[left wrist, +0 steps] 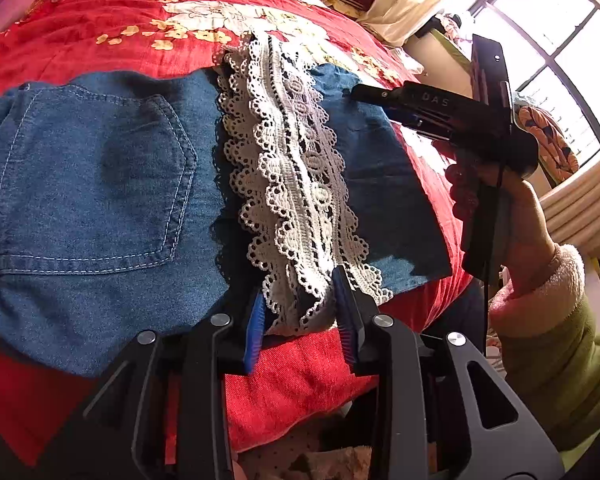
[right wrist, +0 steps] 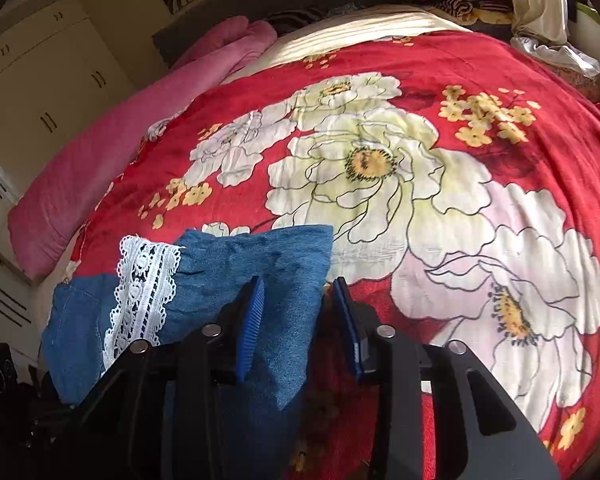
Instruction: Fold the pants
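1 red flowered blanket (right wrist: 500, 80) covered the bed. On the blanket's near edge lay the denim pants (left wrist: 100, 184). The left gripper (left wrist: 300, 312) pinched their white lace trim (left wrist: 296, 184); the right gripper (right wrist: 300, 312) clamped a denim fold.

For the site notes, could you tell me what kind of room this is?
Most likely a home bedroom: a bed under a red floral blanket, a pink pillow and cream wardrobe doors.

bed (right wrist: 500, 92): red floral blanket | on it: denim pants (left wrist: 100, 168), pink quilt (right wrist: 112, 160)
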